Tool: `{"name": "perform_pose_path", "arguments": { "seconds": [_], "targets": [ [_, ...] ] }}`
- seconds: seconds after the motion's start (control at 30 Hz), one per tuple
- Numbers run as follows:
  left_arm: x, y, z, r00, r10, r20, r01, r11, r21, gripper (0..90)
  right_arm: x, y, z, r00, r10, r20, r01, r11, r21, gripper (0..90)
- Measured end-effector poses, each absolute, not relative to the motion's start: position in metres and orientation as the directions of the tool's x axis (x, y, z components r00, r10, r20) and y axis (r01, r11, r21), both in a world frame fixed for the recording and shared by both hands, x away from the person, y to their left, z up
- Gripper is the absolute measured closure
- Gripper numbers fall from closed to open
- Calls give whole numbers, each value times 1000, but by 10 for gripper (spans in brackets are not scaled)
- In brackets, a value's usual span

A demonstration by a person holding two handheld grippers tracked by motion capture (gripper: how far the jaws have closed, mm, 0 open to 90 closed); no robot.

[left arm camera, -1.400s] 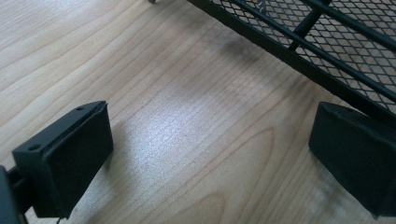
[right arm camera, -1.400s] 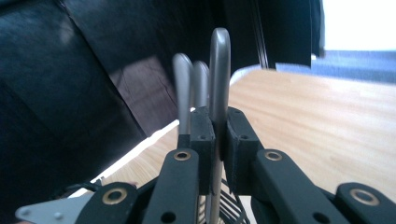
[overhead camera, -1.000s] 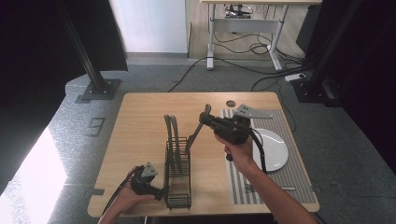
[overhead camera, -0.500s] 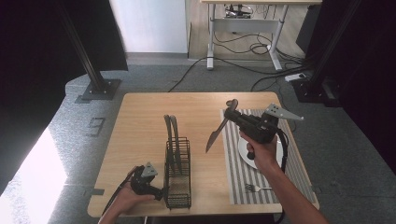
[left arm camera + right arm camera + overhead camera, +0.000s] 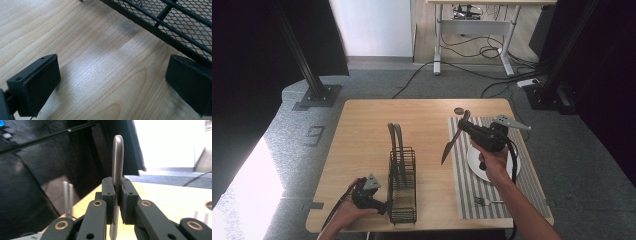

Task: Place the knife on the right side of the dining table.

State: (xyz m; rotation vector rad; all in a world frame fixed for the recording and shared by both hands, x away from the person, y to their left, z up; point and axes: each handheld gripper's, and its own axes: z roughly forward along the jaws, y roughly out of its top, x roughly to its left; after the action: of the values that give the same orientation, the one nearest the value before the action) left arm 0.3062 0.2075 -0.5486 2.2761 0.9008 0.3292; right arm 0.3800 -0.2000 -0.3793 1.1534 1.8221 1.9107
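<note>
My right gripper (image 5: 468,126) is shut on a metal table knife (image 5: 450,144), held in the air over the left edge of the striped placemat (image 5: 472,185), its long end slanting down and to the left. In the right gripper view the pads (image 5: 108,195) clamp the knife (image 5: 117,157) edge-on. A black wire rack (image 5: 402,186) stands mid-table with two metal utensils (image 5: 395,137) upright in it. My left gripper (image 5: 381,206) rests on the table at the rack's lower left; its jaws stand open over bare wood (image 5: 100,72), with the rack's mesh (image 5: 190,27) just beyond one jaw.
A white plate (image 5: 476,165) lies on the placemat under my right hand, and a fork (image 5: 485,201) lies near the mat's front edge. A small round disc (image 5: 459,110) sits at the table's far edge. Cables trail across the floor behind the table.
My right gripper has carried the knife to the right and slightly down, from above the rack to over the placemat. The left gripper has stayed in place.
</note>
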Motion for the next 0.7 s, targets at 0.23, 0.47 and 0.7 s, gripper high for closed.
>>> {"name": "perform_pose_path", "arguments": {
  "seconds": [0.23, 0.47, 0.7],
  "targets": [
    [306, 208, -549, 731, 682, -8, 517, -546, 660, 0, 395, -207, -389, -601, 720, 346, 338, -163, 927, 829],
    [306, 208, -549, 731, 682, -8, 517, -546, 660, 0, 413, -215, -403, -546, 756, 361, 362, -176, 916, 829],
    [306, 208, -549, 732, 682, -9, 517, -546, 660, 0, 424, -216, -410, -523, 767, 372, 370, -188, 910, 829]
  ]
}}
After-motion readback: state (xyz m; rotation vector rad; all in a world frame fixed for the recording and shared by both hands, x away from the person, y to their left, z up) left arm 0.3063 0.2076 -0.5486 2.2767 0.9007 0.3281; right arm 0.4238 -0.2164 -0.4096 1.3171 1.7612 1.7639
